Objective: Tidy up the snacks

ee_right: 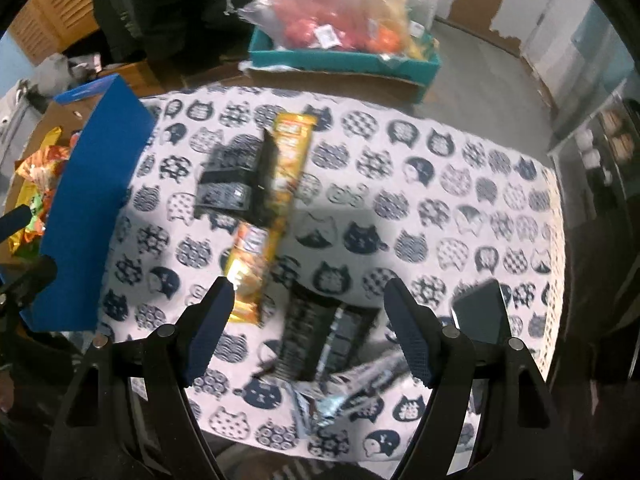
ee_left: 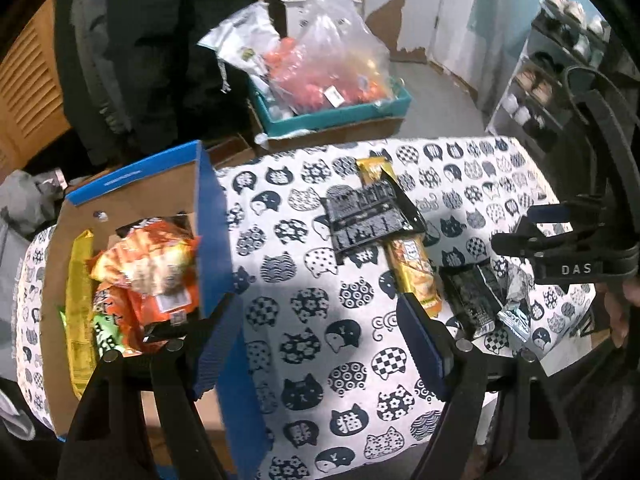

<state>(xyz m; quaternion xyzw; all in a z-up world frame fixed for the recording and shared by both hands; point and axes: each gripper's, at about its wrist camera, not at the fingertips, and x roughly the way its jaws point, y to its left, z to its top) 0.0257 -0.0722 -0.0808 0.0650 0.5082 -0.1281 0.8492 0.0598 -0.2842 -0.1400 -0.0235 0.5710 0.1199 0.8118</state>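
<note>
A blue cardboard box (ee_left: 212, 216) at the table's left holds orange, yellow and green snack packs (ee_left: 148, 272). On the cat-print cloth (ee_left: 312, 320) lie a long yellow snack bar (ee_left: 412, 264), a black patterned pack (ee_left: 368, 216) across it, and a black and silver pack (ee_left: 480, 300). My left gripper (ee_left: 320, 320) is open and empty by the box's right wall. My right gripper (ee_right: 308, 304) is open and empty, just above the black and silver pack (ee_right: 324, 340). The yellow bar (ee_right: 272, 208) and black pack (ee_right: 236, 180) lie beyond it. The box (ee_right: 92, 200) is at the left.
A teal tray (ee_left: 336, 116) with a clear bag of orange snacks sits beyond the table's far edge. A shoe rack (ee_left: 552, 80) stands at the right. A dark phone-like slab (ee_right: 480, 312) lies near my right finger. The right gripper (ee_left: 560, 240) shows in the left wrist view.
</note>
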